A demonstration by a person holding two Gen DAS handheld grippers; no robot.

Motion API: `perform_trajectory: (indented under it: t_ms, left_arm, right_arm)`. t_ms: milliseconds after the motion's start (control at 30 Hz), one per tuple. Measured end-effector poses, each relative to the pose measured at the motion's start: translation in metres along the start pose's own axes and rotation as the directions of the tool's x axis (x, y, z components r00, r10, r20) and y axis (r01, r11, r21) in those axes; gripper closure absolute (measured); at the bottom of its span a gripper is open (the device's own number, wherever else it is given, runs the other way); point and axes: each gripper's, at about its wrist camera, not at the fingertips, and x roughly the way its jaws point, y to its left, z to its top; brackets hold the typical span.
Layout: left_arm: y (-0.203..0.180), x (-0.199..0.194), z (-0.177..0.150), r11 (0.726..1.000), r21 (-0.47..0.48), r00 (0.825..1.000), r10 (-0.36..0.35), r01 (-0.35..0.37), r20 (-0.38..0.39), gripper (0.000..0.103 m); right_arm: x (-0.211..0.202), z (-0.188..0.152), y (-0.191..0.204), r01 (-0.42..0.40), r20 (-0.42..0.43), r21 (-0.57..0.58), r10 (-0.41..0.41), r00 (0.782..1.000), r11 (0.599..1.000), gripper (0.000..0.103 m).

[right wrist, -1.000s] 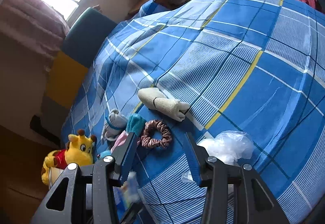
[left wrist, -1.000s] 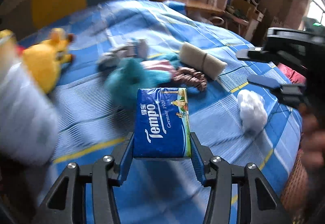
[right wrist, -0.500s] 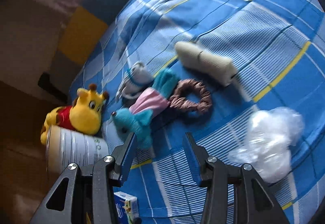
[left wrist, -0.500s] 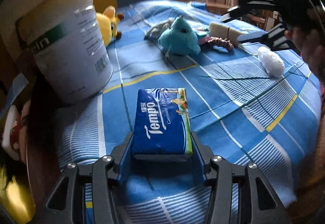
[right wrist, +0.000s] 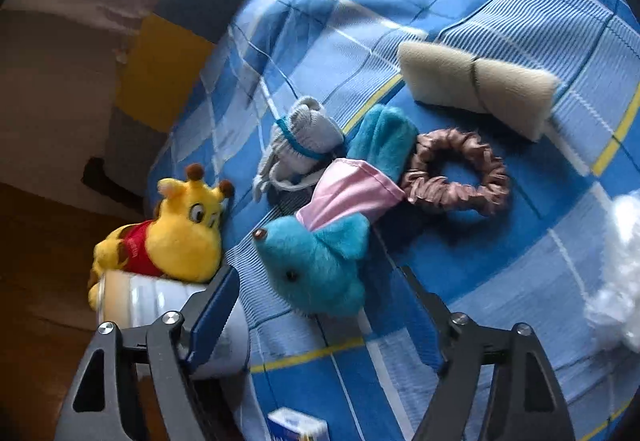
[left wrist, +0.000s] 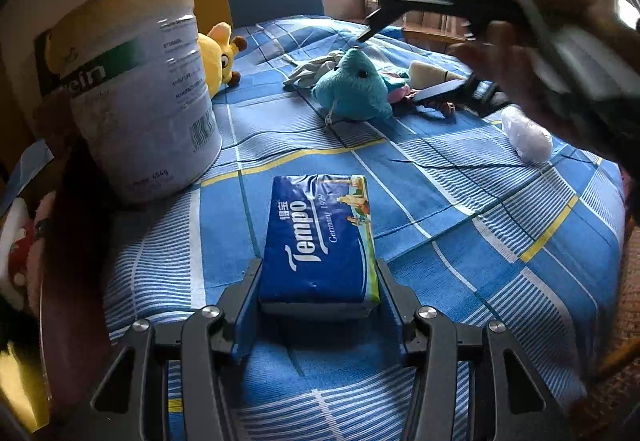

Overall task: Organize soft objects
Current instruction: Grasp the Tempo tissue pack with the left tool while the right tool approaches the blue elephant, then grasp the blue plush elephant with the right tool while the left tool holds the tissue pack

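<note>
My left claw (left wrist: pixel 318 295) is clamped on the tissue pack (left wrist: pixel 320 233), its pads pressing the two long sides near the rear end, and the pack lies low over the blue checked bedspread (left wrist: pixel 460 201), just beside the big tin (left wrist: pixel 132 89); whether its underside touches the cloth I cannot tell; I judge the pack light and yielding, with a slick film wrapper, so a side squeeze suits it, though too hard a pinch would crush it; my right claw (right wrist: pixel 320 293) stands apart, its jaws having just been opening, with nothing pressed between them, and it hangs over the teal plush toy (right wrist: pixel 316 265); that toy looks light, squashy and furry, not slippery, and I would take it across the plump head or body rather than by the loose pink skirt, which would likely let it dangle; the right wrist view shows the whole cluster from above: the yellow giraffe plush (right wrist: pixel 180 233) against the tin, the grey knitted piece (right wrist: pixel 304 145), the brown scrunchie (right wrist: pixel 456 173) touching the toy's skirt, the banded sponge roll (right wrist: pixel 476 89) and a white plastic wad (right wrist: pixel 616 269); the left wrist view alone shows the grip on the pack, the tin's label, the window, and a person's hand (left wrist: pixel 520 57) carrying the right claw above the toys.
</note>
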Motion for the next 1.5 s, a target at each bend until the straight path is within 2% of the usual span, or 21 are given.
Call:
perform_trajectory:
  t_ms: [100, 200, 267, 333, 367, 400, 533, 633, 733, 767, 867, 933, 1267, 1433, 1500]
  left_arm:
    - [0.001, 0.000, 0.000, 1.000, -0.009, 1.000, -0.010, 0.010, 0.002, 0.050]
    - [0.003, 0.000, -0.001, 1.000, -0.019, 1.000, -0.021, 0.021, 0.004, 0.050]
    - [0.004, 0.001, -0.001, 0.999, -0.023, 1.000, -0.025, 0.026, 0.005, 0.050]
    - [0.004, 0.001, -0.001, 0.999, -0.028, 0.999, -0.032, 0.032, 0.005, 0.050]
    - [0.004, 0.001, -0.001, 0.999, -0.030, 0.999, -0.034, 0.034, 0.005, 0.050]
    - [0.005, 0.001, -0.001, 0.999, -0.032, 0.999, -0.036, 0.036, 0.006, 0.050]
    - [0.005, 0.001, -0.002, 0.999, -0.037, 0.999, -0.040, 0.040, 0.008, 0.050]
    - [0.005, 0.001, -0.002, 0.999, -0.036, 0.999, -0.039, 0.039, 0.009, 0.050]
    - [0.004, 0.000, -0.002, 0.999, -0.032, 0.999, -0.033, 0.034, 0.009, 0.050]
    - [0.003, 0.000, -0.002, 0.999, -0.028, 1.000, -0.029, 0.029, 0.009, 0.050]
    - [0.003, 0.000, -0.002, 0.999, -0.025, 1.000, -0.024, 0.024, 0.009, 0.050]
    - [0.000, 0.000, -0.003, 1.000, -0.016, 1.000, -0.014, 0.014, 0.008, 0.050]
    - [-0.003, 0.002, -0.002, 1.000, 0.008, 1.000, 0.021, -0.021, 0.005, 0.050]
    - [-0.003, 0.000, -0.001, 1.000, 0.004, 1.000, 0.025, -0.025, -0.007, 0.050]
    - [-0.002, -0.001, -0.001, 1.000, -0.001, 1.000, 0.021, -0.021, -0.016, 0.051]
  right_arm:
    - [0.021, 0.007, 0.010, 0.016, -0.030, 0.017, -0.015, 0.999, 1.000, 0.024]
    - [0.037, 0.012, 0.022, 0.064, -0.019, -0.008, -0.065, 0.998, 0.998, 0.024]
    - [0.053, 0.013, 0.030, 0.128, -0.042, -0.045, -0.129, 0.991, 0.991, 0.024]
    - [0.065, 0.012, 0.030, 0.157, -0.066, -0.073, -0.162, 0.985, 0.985, 0.023]
    - [0.069, 0.011, 0.034, 0.185, -0.056, -0.122, -0.193, 0.980, 0.975, 0.030]
    - [0.068, 0.008, 0.041, 0.225, -0.029, -0.188, -0.234, 0.972, 0.956, 0.049]
    - [0.062, -0.007, 0.054, 0.227, -0.054, -0.320, -0.257, 0.965, 0.920, 0.053]
    - [0.052, -0.037, 0.065, 0.202, -0.097, -0.494, -0.285, 0.954, 0.845, 0.053]
    - [0.047, -0.056, 0.057, 0.227, -0.108, -0.573, -0.346, 0.932, 0.788, 0.053]
    - [0.046, -0.061, 0.049, 0.215, -0.117, -0.577, -0.340, 0.933, 0.788, 0.052]
    - [0.042, -0.052, 0.032, 0.160, -0.141, -0.490, -0.260, 0.955, 0.857, 0.052]
    - [0.043, -0.046, 0.027, 0.146, -0.149, -0.462, -0.239, 0.960, 0.875, 0.052]
    - [0.050, -0.061, 0.037, 0.186, -0.092, -0.534, -0.275, 0.957, 0.825, 0.051]
    - [0.059, -0.057, 0.041, 0.193, -0.084, -0.519, -0.275, 0.958, 0.833, 0.051]
    - [0.062, -0.057, 0.044, 0.197, -0.077, -0.533, -0.279, 0.957, 0.823, 0.051]
